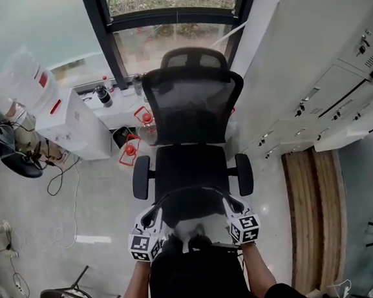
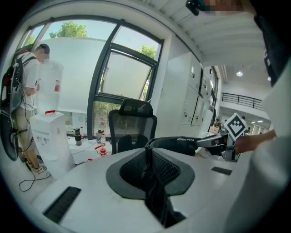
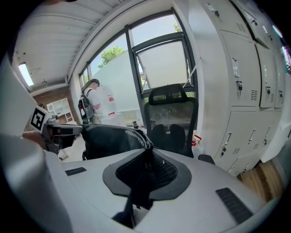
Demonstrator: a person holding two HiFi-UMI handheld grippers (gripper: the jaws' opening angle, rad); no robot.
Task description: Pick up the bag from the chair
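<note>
"Both grippers had hold of it?"

"Yes. The left gripper [image 2: 148, 152] and right gripper [image 3: 148, 152] each pinched its dark strap [image 2: 152, 186]. The black bag [image 3: 111, 139], lettered white, hung between them before the office chair [image 1: 192, 105]."

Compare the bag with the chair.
The bag is held up, clamped at one end by the left gripper and at the other by the right gripper; the chair stands on the floor. The bag is opaque fabric with white lettering; the chair's back is see-through mesh. The bag is much smaller than the chair. Both are black.
</note>
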